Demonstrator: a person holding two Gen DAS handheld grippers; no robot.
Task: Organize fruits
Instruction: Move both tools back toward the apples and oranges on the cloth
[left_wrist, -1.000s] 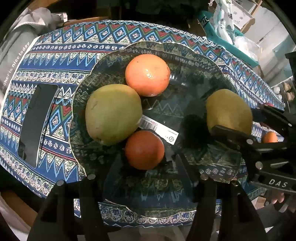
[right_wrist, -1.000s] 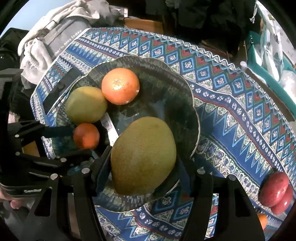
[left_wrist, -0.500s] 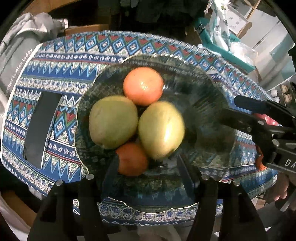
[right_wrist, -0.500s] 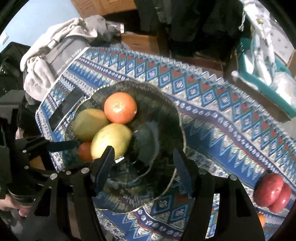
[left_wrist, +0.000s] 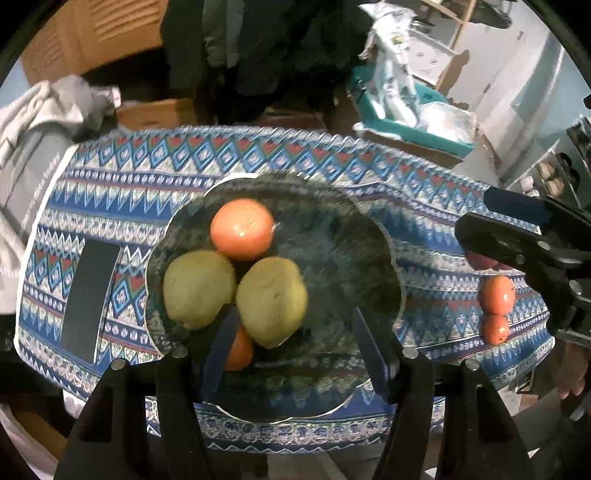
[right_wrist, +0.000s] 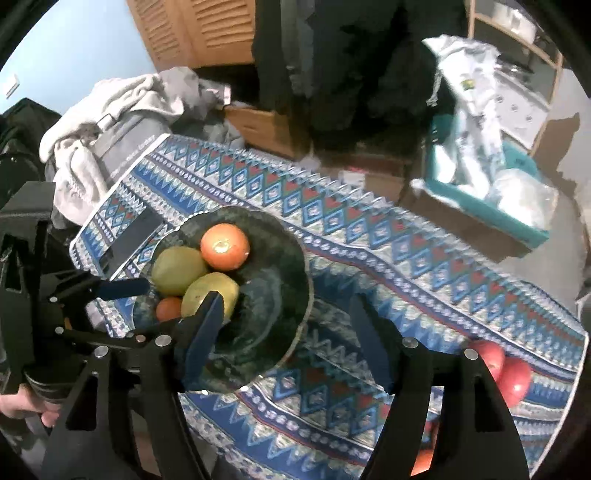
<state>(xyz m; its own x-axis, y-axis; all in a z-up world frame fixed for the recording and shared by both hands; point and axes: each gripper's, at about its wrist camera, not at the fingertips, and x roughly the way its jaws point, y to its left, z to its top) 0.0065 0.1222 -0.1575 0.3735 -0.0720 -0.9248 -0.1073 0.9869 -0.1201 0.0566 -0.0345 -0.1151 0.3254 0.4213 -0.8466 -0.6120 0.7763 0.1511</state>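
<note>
A dark green glass plate (left_wrist: 343, 266) sits on the patterned tablecloth (left_wrist: 147, 177). In its left half a large orange (left_wrist: 242, 229), two yellow-green fruits (left_wrist: 199, 284) (left_wrist: 271, 302) and a small orange (left_wrist: 240, 350) lie bunched together. My left gripper (left_wrist: 297, 350) hangs open above the plate's near part, with nothing between its fingers. My right gripper (right_wrist: 288, 332) is above the plate's right rim (right_wrist: 308, 291), its jaws opening and empty. Two red apples (right_wrist: 487, 356) lie on the cloth at the right, with two small oranges (left_wrist: 496, 295) nearby.
A black phone (left_wrist: 90, 299) lies flat on the cloth left of the plate. Grey clothing (right_wrist: 110, 110) is piled at the table's left end. A teal box (right_wrist: 491, 184) with plastic bags stands beyond the far right edge. A hand (right_wrist: 22, 402) grips the left tool.
The right gripper let go of the yellow-green fruit, which now rests against the other fruits in the plate. Both grippers have risen away from the plate.
</note>
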